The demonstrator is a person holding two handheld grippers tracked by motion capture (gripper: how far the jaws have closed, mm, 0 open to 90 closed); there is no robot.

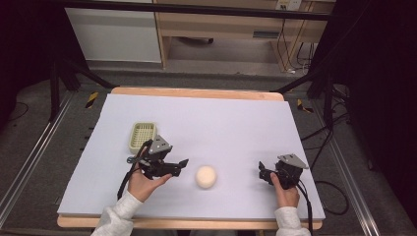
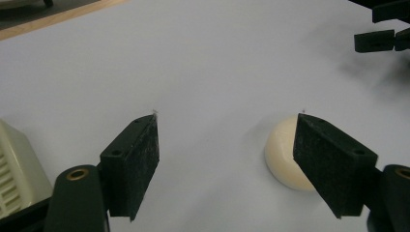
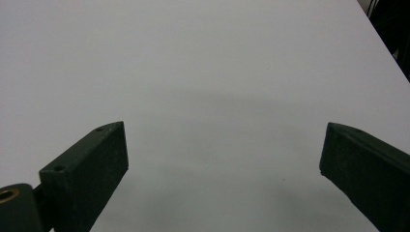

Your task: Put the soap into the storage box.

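Bun (image 1: 206,176) beside gaping left hand-held gripper (image 1: 183,164).

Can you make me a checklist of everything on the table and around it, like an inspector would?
Surface: pale table sheet on a wooden board, flat and bare apart from two things.
Job's things: cream ball lying between the two claws; small cream basket upright behind the left claw.
Clutter: nothing seen.
Grippers: left claw open, aimed toward the ball, not touching it; right claw open, holding nothing.
Cables: a black cable trails from the right claw; more wires lie on the floor at the right.
Surroundings: grey floor, black frame legs, wooden furniture beyond the table.
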